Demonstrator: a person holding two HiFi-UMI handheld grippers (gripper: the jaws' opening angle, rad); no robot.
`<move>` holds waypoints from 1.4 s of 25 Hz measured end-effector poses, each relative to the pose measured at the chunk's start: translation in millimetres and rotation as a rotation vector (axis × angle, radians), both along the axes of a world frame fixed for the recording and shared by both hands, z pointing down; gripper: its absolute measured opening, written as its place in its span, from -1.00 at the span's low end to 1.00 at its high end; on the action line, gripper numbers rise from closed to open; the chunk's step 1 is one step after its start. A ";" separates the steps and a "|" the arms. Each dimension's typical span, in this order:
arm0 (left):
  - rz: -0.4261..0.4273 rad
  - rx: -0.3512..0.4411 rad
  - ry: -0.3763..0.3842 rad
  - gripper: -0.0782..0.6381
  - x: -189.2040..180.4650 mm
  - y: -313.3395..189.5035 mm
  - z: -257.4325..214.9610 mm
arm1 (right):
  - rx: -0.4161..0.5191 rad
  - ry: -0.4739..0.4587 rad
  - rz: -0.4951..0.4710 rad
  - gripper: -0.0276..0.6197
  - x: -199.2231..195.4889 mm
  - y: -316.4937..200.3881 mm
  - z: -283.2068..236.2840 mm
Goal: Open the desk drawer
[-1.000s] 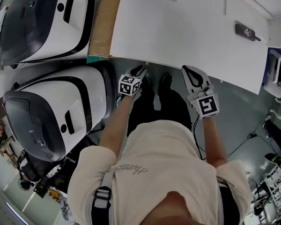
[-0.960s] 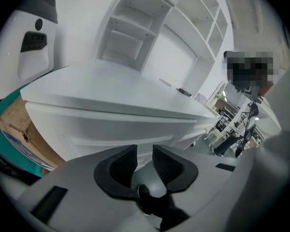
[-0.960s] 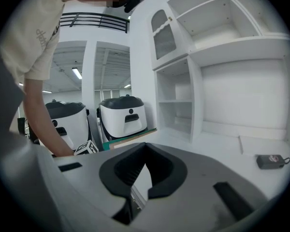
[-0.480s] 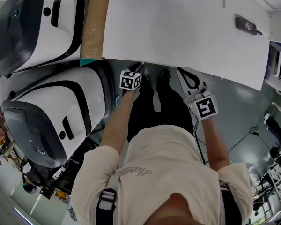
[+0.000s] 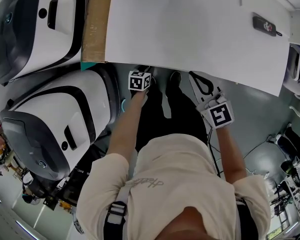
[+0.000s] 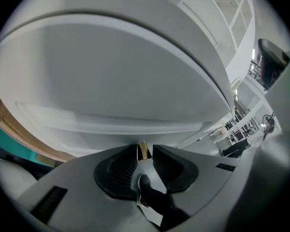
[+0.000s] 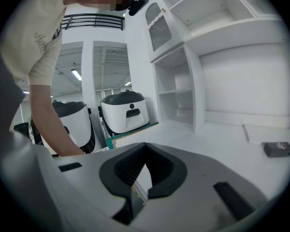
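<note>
Standing off the left end of the desk (image 5: pixel 190 29), two big white-and-black machines (image 5: pixel 55 119) take no part, and a cardboard slab (image 5: pixel 94 24) lies along the desk's left end. At the desk's front edge, left of its middle, the left gripper (image 6: pixel 145 153) has pushed forward over the last second: its jaws, which earlier showed clear of the edge, are now tucked under it. In the left gripper view they stand narrow, with a small brass-coloured pull (image 6: pixel 143 149) filling the slit between the tips, so they look closed on it. Behind the pull spreads the white drawer front (image 6: pixel 111 81), just below the desk top. It seems not yet drawn, since nothing juts out from the desk's front in the head view. The grasp therefore looks made, and what remains is probably a straight pull back toward the person. Further right along the same edge, the right gripper (image 7: pixel 144 149) has barely shifted; its tips meet on nothing and it is idle. A small dark device (image 5: pixel 266 25) lies at the desk's far right.
</note>
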State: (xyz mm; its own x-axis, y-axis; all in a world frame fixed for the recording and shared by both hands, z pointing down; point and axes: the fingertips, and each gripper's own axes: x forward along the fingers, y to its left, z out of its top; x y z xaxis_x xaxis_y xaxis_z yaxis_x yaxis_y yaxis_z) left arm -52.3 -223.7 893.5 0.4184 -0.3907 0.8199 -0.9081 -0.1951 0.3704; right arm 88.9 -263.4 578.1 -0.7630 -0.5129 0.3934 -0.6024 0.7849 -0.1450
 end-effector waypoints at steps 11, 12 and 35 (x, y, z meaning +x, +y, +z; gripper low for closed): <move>0.004 -0.028 0.006 -0.54 3.3 -1.9 6.1 | -0.004 -0.010 0.003 -0.92 11.5 -4.8 6.0; 0.005 -0.031 0.006 -0.54 3.6 -1.5 5.8 | -0.004 -0.011 -0.001 -0.92 11.5 -3.1 6.1; 0.008 -0.084 -0.005 -0.54 2.4 53.4 3.6 | -0.037 -0.013 -0.030 -0.92 12.1 35.7 14.4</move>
State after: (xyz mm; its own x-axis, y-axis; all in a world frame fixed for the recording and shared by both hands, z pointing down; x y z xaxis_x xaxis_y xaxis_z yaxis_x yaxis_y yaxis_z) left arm -49.9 -170.4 897.0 0.4174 -0.3167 0.8518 -0.9084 -0.1709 0.3815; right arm 101.0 -227.7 592.5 -0.7830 -0.4751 0.4014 -0.5766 0.7964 -0.1822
